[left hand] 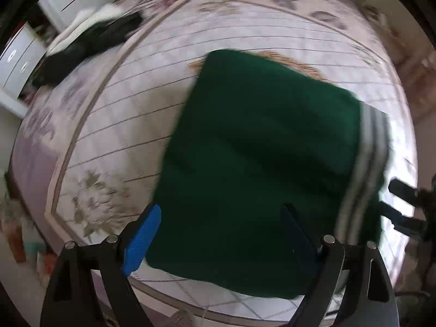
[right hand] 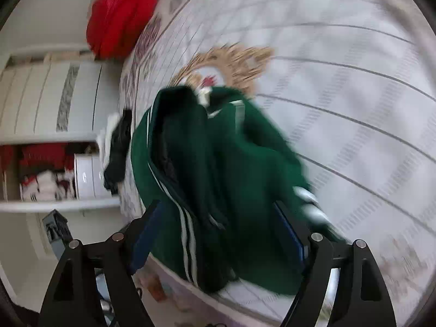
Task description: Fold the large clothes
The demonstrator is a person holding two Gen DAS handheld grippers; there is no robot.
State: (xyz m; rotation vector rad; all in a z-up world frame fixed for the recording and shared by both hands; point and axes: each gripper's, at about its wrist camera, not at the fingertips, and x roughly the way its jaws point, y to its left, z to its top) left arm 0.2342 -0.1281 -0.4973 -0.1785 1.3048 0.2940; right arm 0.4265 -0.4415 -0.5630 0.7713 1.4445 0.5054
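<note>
A dark green garment (left hand: 259, 163) lies folded into a rough rectangle on the quilted bedspread (left hand: 141, 87), its grey-and-white striped band at the right edge. My left gripper (left hand: 220, 234) hovers over the garment's near edge, open, with one blue pad (left hand: 141, 239) just off the cloth at the left. In the right wrist view the same green garment (right hand: 245, 179) looks bunched, with white stripes down its near side. My right gripper (right hand: 218, 234) is open above it and its pads press on nothing. Both views are motion-blurred.
A black and white pile of clothes (left hand: 90, 35) lies at the bed's far left corner. A red bundle (right hand: 122, 16) sits at the bed's far end. White shelves (right hand: 46, 174) with folded clothes stand beside the bed. The bed's edge (left hand: 218, 308) runs just below the garment.
</note>
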